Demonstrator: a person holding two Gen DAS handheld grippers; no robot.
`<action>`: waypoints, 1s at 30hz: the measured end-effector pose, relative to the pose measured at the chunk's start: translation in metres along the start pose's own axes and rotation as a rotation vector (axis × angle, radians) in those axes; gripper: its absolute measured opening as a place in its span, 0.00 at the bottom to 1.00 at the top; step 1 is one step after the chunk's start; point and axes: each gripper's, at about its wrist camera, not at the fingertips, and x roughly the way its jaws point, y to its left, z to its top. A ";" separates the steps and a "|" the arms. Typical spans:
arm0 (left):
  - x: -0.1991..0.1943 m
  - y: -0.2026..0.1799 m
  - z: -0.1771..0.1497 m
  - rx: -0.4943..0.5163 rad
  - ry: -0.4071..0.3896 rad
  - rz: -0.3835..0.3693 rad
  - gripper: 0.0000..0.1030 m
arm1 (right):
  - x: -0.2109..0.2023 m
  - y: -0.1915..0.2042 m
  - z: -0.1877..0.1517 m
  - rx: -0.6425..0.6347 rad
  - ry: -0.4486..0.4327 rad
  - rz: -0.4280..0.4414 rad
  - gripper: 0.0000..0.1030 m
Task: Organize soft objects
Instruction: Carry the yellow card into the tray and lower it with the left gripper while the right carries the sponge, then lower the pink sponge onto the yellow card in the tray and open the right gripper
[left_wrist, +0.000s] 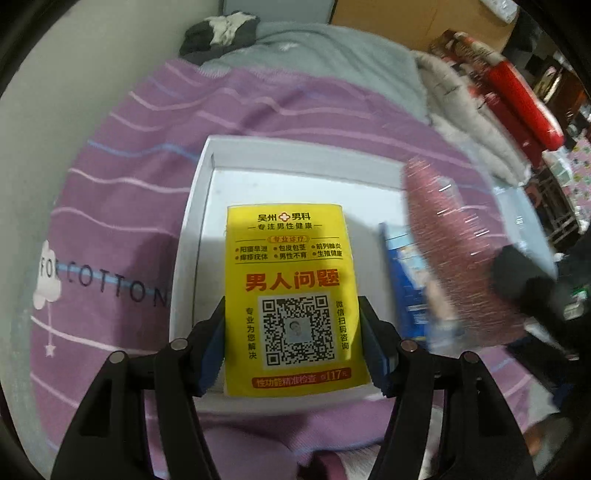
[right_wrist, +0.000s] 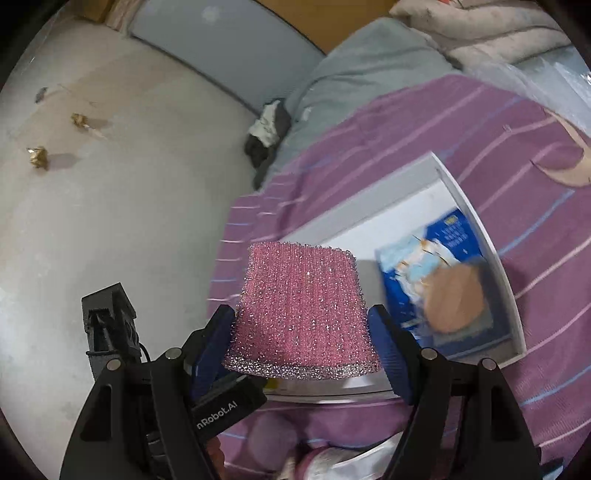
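Observation:
My left gripper (left_wrist: 291, 338) is shut on a yellow tissue pack (left_wrist: 293, 295) printed with red characters and a QR code, held over the white box (left_wrist: 207, 206) on the purple striped bedspread (left_wrist: 122, 192). In the right wrist view my right gripper (right_wrist: 301, 338) is shut on a pink glittery sponge (right_wrist: 301, 302), held above the near edge of the same white box (right_wrist: 476, 214). A blue packet (right_wrist: 443, 273) lies inside the box at its right side, seen in the left view as a blue packet (left_wrist: 402, 280) behind the blurred pink sponge (left_wrist: 454, 258).
A grey blanket (left_wrist: 325, 48) and a dark-and-white cloth bundle (left_wrist: 221, 31) lie at the head of the bed by the wall. Red packages (left_wrist: 517, 99) and a quilted beige cover (left_wrist: 461, 110) crowd the right edge. More soft items (right_wrist: 314, 461) lie below my right gripper.

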 end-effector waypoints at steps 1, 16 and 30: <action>0.007 0.001 -0.001 0.003 0.010 0.025 0.63 | 0.001 -0.003 0.001 0.003 -0.004 0.004 0.72; 0.005 0.017 -0.006 -0.133 0.000 -0.148 0.85 | 0.006 -0.001 -0.006 -0.066 -0.051 -0.006 0.72; -0.039 0.042 -0.014 -0.176 -0.094 -0.092 0.46 | 0.012 0.012 -0.013 -0.112 -0.066 -0.026 0.72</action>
